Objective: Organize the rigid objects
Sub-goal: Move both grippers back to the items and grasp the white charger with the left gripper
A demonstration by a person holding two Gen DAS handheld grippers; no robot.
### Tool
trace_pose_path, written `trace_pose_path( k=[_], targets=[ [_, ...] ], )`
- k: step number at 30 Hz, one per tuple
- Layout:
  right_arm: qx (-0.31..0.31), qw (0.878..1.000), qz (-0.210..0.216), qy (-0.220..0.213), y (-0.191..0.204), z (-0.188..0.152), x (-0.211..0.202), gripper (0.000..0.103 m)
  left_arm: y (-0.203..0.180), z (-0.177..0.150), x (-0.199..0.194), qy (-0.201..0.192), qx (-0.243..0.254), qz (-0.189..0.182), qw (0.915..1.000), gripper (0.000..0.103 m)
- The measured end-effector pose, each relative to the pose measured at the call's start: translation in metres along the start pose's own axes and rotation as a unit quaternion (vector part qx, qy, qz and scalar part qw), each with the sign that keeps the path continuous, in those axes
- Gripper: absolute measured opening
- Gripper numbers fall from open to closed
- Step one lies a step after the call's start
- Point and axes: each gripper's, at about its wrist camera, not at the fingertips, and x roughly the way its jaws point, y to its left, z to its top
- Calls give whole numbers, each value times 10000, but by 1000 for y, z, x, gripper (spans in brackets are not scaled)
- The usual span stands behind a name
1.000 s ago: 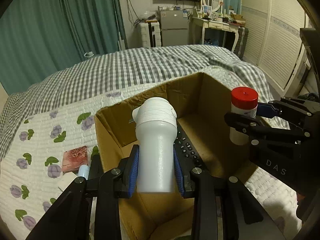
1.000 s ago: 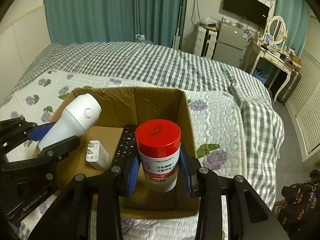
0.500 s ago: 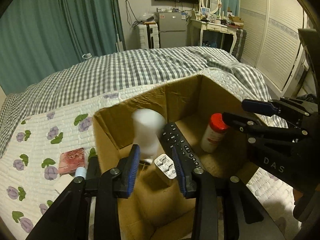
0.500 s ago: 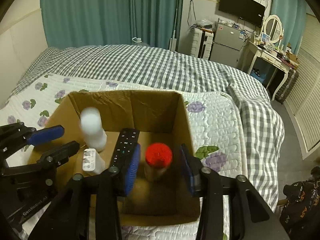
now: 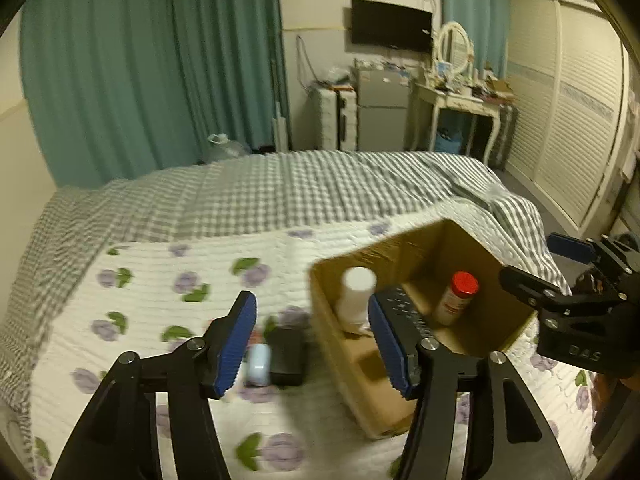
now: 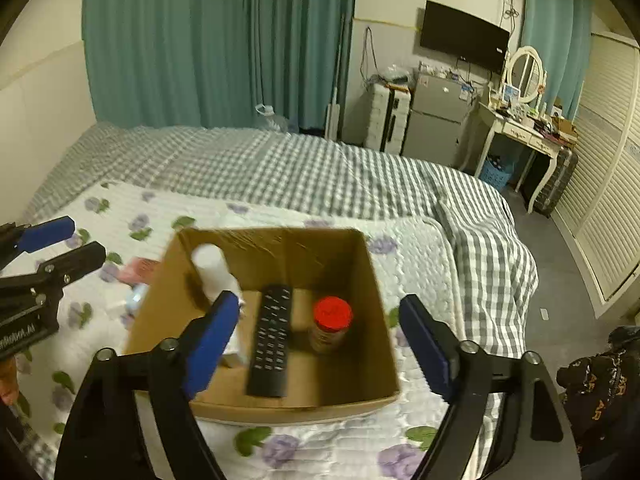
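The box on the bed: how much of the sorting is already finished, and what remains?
Done: the white bottle, remote and red-capped bottle sit inside the box. In hand: nothing; the left gripper and right gripper just opened, empty. Left: a black item and small blue item beside the box.

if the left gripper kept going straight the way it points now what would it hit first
Most likely the small black item or pale blue item lying on the quilt, left of the box. They sit between the left gripper's open fingers, though depth is unclear.

A brown cardboard box (image 6: pixel 372 312) holds a white bottle (image 6: pixel 214 268), black remote (image 6: pixel 272 340) and red-capped jar (image 6: pixel 330 324).
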Motion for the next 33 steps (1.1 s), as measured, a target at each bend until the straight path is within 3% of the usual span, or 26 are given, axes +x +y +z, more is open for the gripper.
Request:
trace_pose_path(
  k=[7,14,25,33],
  targets=[
    [-207,9991,297,-217,57,11,-19,87,60,-8,-21,-75,-281,370,9989,67],
    [-593,9953,735,-216,129,9,-13,87,111,-31,-14,83,-387,682,9969,67],
    [-919,9848,1471,116,216,-20,40,87,168,-68,41,554,-650,845,9928,67],
    [-1282,9821,1198,692,248,-55,109,84,185,-99,82,956,-851,739,9890,67]
  ],
)
